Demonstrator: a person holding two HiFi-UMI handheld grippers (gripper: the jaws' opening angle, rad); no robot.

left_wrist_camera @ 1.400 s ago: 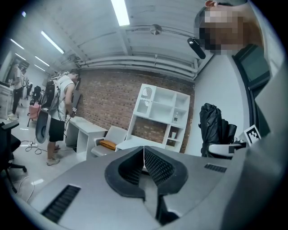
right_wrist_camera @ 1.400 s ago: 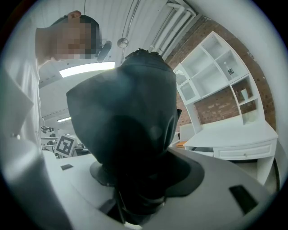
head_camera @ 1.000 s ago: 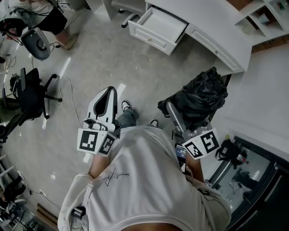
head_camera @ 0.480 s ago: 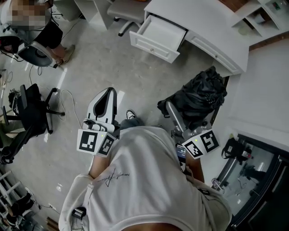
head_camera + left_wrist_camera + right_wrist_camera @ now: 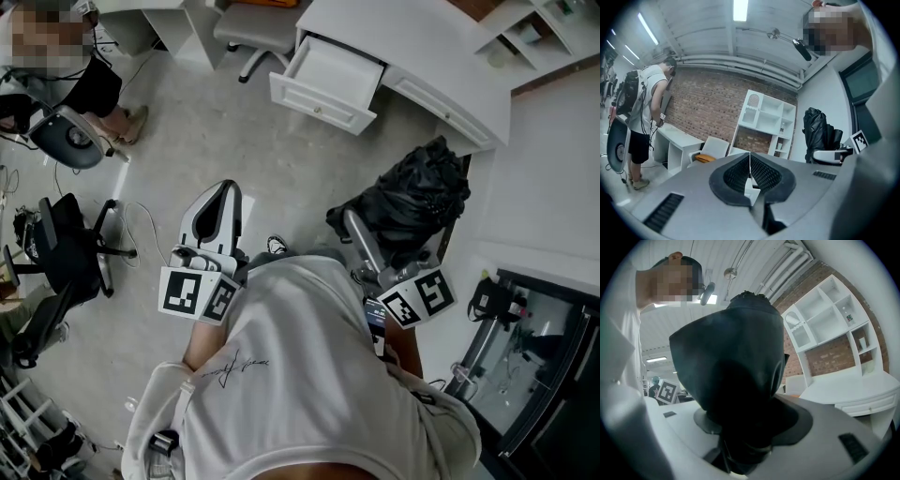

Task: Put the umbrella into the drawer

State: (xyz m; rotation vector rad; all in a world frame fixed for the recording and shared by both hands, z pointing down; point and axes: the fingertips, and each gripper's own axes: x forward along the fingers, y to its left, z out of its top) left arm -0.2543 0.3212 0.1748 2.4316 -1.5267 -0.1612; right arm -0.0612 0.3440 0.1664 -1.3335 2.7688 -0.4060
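A folded black umbrella (image 5: pixel 412 208) is held up at my right side, with my right gripper (image 5: pixel 375 253) shut on it. In the right gripper view the umbrella (image 5: pixel 736 380) fills the middle and hides the jaws. My left gripper (image 5: pixel 218 211) is shut and holds nothing; its black pads (image 5: pixel 761 176) meet in the left gripper view. An open white drawer (image 5: pixel 328 80) sticks out of the curved white desk (image 5: pixel 422 47) at the top of the head view, well ahead of both grippers.
A grey office chair (image 5: pixel 248 23) stands left of the drawer. A black chair (image 5: pixel 61 248) and cables lie at the left, where a person (image 5: pixel 80 80) stands. A glass cabinet (image 5: pixel 534 366) is at the lower right. White shelves (image 5: pixel 766 119) stand against a brick wall.
The view has shifted slightly: the drawer and desk sit a little nearer and further right. Both grippers keep their places against my body, and the umbrella stays in the right gripper.
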